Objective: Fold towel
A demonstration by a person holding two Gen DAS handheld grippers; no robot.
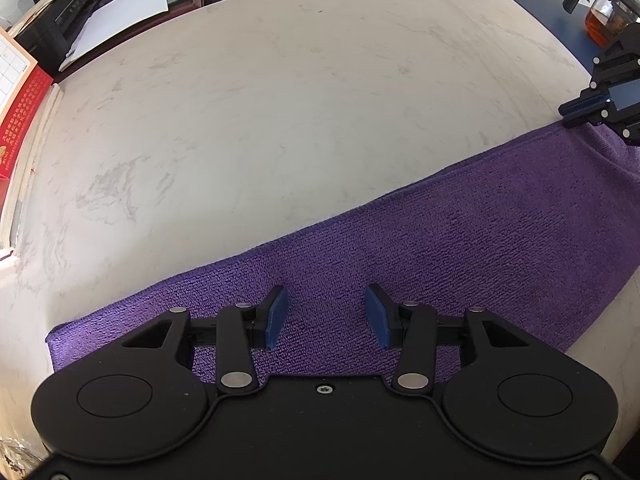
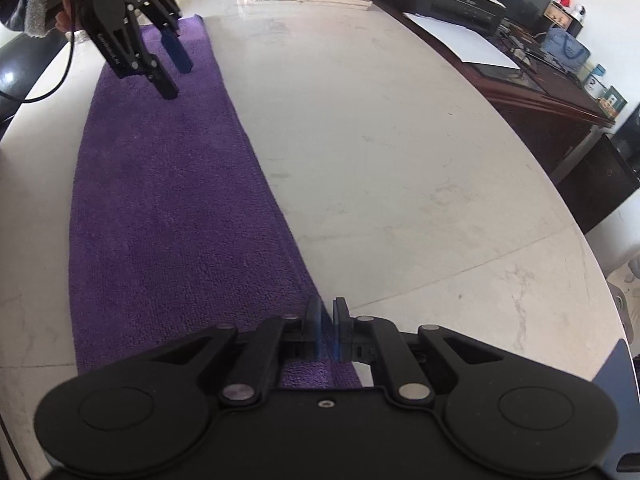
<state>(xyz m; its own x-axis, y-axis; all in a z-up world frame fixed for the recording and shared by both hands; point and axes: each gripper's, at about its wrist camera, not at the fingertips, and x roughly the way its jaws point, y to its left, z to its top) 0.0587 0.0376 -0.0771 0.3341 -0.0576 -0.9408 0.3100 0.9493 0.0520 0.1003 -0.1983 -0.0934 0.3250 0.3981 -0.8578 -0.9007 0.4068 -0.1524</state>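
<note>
A purple towel (image 1: pixel 440 248) lies as a long folded strip on the pale marble table (image 1: pixel 280 100). My left gripper (image 1: pixel 326 292) hovers over one end of the strip, open, its blue pads apart with only the flat cloth beneath them. My right gripper (image 2: pixel 327 302) is at the other end, shut on the towel (image 2: pixel 168 200) at its far-edge corner. In the left wrist view the right gripper (image 1: pixel 568 114) pinches that corner, and the cloth creases up toward it. From the right wrist, the left gripper (image 2: pixel 178 80) shows at the far end, held by a hand.
A red calendar (image 1: pixel 16 120), a black printer (image 1: pixel 60 20) and white paper sit past the table's left edge. A glass of amber drink (image 1: pixel 600 24) stands on a blue mat at the far right. A dark wooden desk (image 2: pixel 540 92) runs beside the table.
</note>
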